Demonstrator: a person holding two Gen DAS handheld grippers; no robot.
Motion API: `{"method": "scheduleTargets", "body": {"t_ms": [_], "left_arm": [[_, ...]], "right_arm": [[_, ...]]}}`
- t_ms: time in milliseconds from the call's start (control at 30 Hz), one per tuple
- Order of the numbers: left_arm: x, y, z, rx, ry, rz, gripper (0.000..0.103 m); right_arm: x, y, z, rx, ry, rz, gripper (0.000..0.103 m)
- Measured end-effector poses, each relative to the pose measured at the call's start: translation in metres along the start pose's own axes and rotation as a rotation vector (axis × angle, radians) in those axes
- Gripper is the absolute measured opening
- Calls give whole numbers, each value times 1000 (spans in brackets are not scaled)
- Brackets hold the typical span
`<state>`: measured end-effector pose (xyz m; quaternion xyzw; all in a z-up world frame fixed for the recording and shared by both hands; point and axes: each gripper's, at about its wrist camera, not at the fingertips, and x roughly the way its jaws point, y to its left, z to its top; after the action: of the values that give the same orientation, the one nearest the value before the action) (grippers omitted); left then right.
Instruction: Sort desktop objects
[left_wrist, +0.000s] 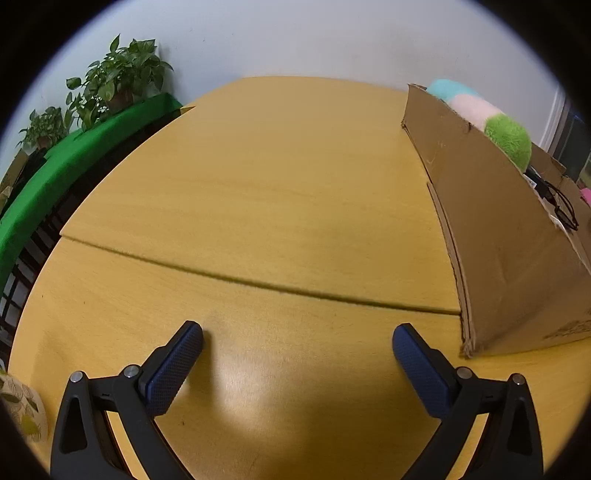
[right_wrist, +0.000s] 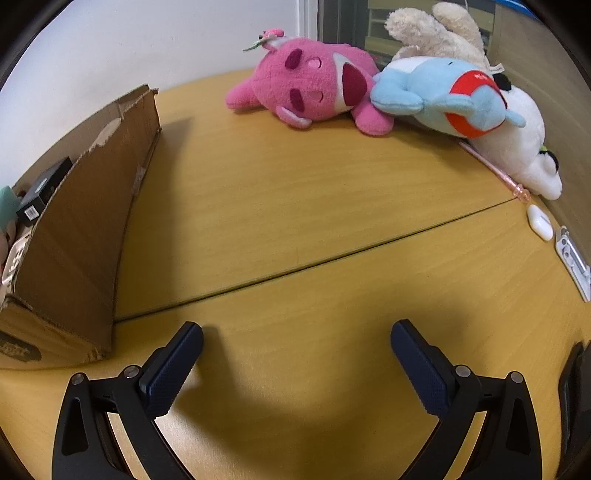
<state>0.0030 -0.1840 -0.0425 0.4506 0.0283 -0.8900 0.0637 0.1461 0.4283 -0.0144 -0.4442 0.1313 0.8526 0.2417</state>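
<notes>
Pink plush toy (right_wrist: 314, 85) well beyond the wide-open right claw (right_wrist: 295, 332)

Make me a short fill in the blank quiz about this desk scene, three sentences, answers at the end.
1. Both the left gripper and the right gripper hold ____.
2. The pink plush toy lies on the ____, outside the cardboard box.
3. The blue plush toy wears a ring coloured ____.

Answers: nothing; table; red
</notes>
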Motion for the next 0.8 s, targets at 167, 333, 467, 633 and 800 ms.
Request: {"method": "scheduleTargets", "body": {"t_ms": [167, 333, 467, 633, 800], "left_arm": [[-2, 1, 3, -6, 2, -2, 103], [-2, 3, 6, -7, 4, -4, 103], [-3, 1, 5, -8, 3, -5, 103], [-1, -1, 3, -8, 1, -5, 103], [-1, -1, 3, -8, 0, -5, 103]], "right_arm": [[2, -6, 8, -12, -12, 14, 103], [5, -4, 11, 3, -12, 1, 103], [5, -7, 15, 5, -10, 3, 103], [5, -13, 17, -2, -10, 11, 103], [6, -16, 18, -9, -10, 15, 103]]}}
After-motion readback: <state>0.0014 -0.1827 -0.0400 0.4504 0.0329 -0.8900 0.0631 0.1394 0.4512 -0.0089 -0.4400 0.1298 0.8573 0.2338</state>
